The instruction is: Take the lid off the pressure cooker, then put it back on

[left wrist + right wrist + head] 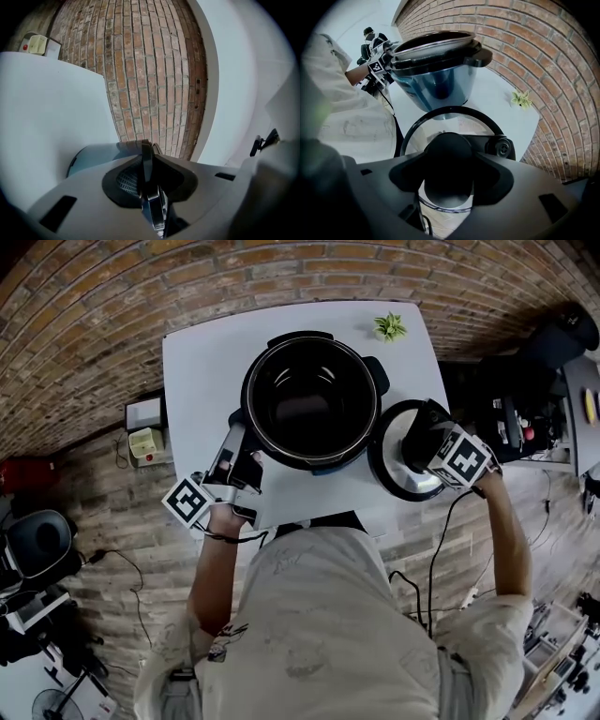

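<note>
The pressure cooker (309,399) stands open on the white table (202,362), its dark inner pot bare. My left gripper (240,435) is at the cooker's left side, shut on its thin black side handle (146,157). To the right of the pot my right gripper (424,442) points down, shut on the round black knob (448,159) of the glass lid (394,479). The lid's black rim (454,111) is beside the cooker (436,70), over the table's front right corner. Whether the lid touches the table I cannot tell.
A small green plant (390,326) sits at the table's far right corner. A beige box (142,442) lies on the floor left of the table. Cables trail by the person's arms, and dark equipment (525,399) crowds the right side.
</note>
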